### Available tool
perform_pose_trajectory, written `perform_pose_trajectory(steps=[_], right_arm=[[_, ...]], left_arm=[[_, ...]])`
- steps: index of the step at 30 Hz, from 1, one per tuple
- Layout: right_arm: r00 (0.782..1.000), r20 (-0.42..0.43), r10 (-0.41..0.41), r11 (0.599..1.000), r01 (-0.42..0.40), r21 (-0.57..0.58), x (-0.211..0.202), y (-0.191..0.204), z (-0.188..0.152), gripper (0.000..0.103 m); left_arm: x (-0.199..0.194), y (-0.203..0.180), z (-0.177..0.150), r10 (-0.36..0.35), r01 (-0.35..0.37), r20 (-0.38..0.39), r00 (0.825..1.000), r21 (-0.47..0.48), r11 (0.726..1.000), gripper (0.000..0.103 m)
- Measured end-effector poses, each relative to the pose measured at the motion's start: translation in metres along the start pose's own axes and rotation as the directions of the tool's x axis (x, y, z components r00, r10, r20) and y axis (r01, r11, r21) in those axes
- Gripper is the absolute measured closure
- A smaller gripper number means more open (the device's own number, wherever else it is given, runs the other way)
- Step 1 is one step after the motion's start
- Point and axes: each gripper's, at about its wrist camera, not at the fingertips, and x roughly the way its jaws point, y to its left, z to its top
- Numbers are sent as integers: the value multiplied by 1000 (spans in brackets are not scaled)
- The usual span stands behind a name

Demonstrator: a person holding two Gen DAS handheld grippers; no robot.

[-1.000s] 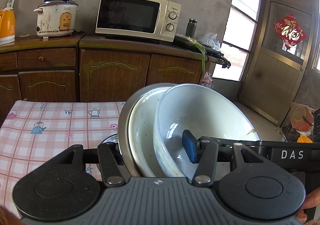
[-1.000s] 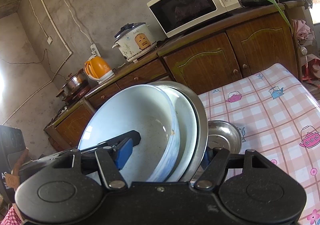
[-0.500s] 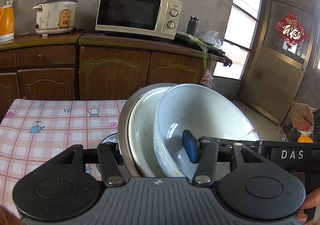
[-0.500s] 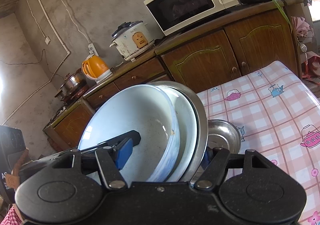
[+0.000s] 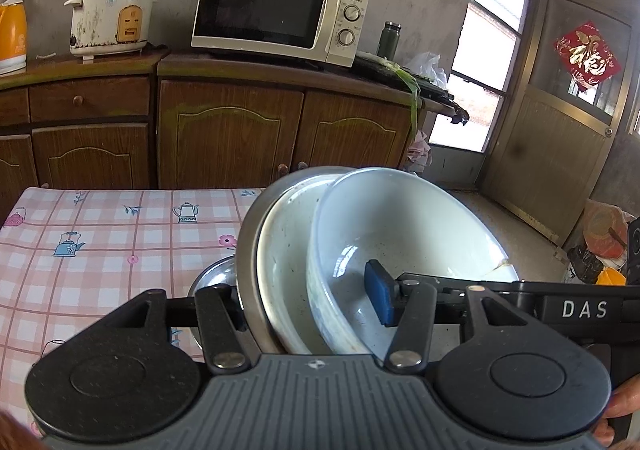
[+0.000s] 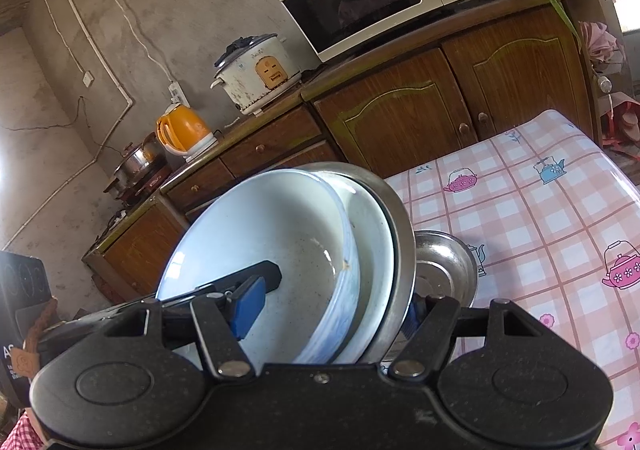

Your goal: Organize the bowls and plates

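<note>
Stack: a white bowl (image 5: 404, 234), a white plate (image 5: 280, 266) and a metal plate (image 5: 246, 250) nested on edge, lifted over the near edge of the checked table (image 5: 100, 242).
Left gripper (image 5: 308, 302): clenched on the stack.
Right gripper (image 6: 332, 302): clamped across the same stack.
Metal bowl (image 6: 444, 266): on the table, just behind the stack.

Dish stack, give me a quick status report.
Left gripper and right gripper both clamped across the nested dish stack, held on edge. Small steel bowl sits on the table just behind. Nothing blocking.
</note>
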Motion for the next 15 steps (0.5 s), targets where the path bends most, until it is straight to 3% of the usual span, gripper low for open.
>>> perform_pose_trajectory(steps=[15], right_arm=[[1000, -28, -2, 1000, 2, 21, 19, -15, 1, 21]], left_arm=[[16, 4, -1, 8, -8, -28, 1000, -13, 1000, 50]])
